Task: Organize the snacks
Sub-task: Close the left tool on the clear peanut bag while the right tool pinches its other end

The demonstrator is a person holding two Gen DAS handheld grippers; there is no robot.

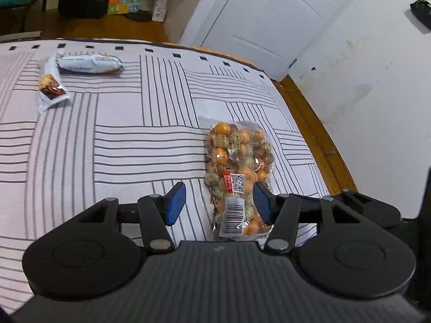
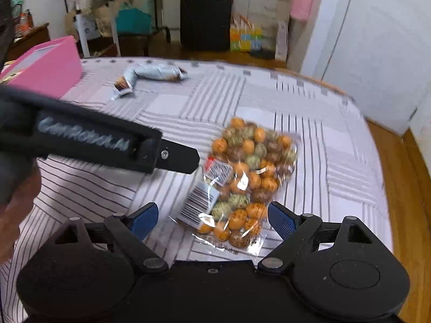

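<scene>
Lying on the striped white bedsheet (image 1: pixel 121 113), a clear plastic bag of orange and green round snacks (image 1: pixel 237 172) sits between the released left gripper (image 1: pixel 219 202) and the wide-open right gripper (image 2: pixel 212 218); a pink box (image 2: pixel 51 64) stands near two white wrapped snack packets (image 1: pixel 89 63).

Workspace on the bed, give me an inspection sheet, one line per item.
Surface: striped bedsheet, flat.
Job's things: clear bag of orange and speckled balls; two white snack packets touching at the far side.
Clutter: pink box at the bed's edge.
Grippers: left hand-held gripper open over the bag's near end; right hand-held gripper open, wider, over the same bag.
Cables: nothing seen.
Surroundings: black suitcase, white door, wooden floor.
</scene>
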